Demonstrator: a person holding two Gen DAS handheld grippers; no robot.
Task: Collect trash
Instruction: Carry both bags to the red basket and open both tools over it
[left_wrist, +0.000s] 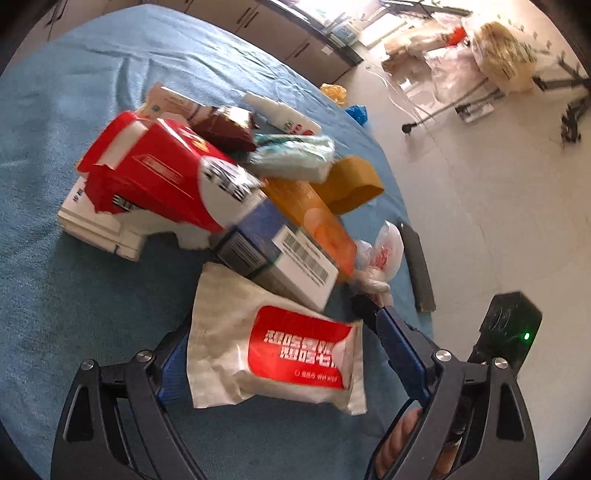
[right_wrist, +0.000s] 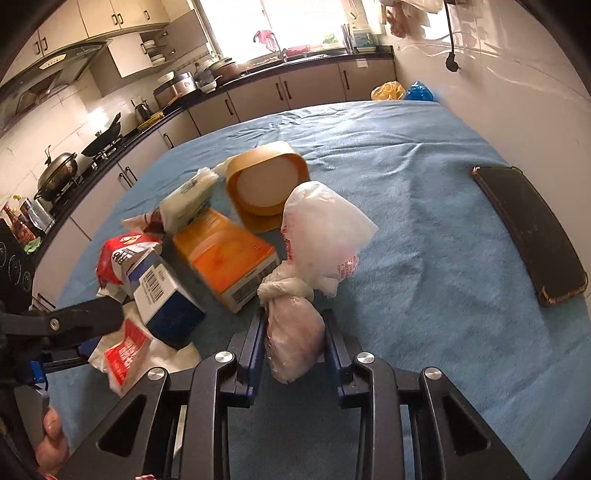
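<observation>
A pile of trash lies on a blue cloth (right_wrist: 424, 166). It includes a red and white carton (left_wrist: 155, 173), a blue and white box (left_wrist: 280, 254), an orange box (right_wrist: 225, 254) and a tan tub (right_wrist: 266, 181). My left gripper (left_wrist: 273, 325) stands wide open around a white wet-wipe packet (left_wrist: 280, 354) with a red label; its right finger is clear of the packet. My right gripper (right_wrist: 293, 317) is shut on the lower bulge of a knotted white plastic bag (right_wrist: 295, 343), both pads pressing its sides. The bag's loose top (right_wrist: 325, 229) stands up beyond the fingertips.
A flat black case (right_wrist: 532, 232) lies on the cloth to the right, near the table's edge. Kitchen counters (right_wrist: 258, 92) run behind and to the left. Yellow and blue bags (right_wrist: 402, 91) sit past the far edge. Bags and a tripod (left_wrist: 517, 85) clutter the floor.
</observation>
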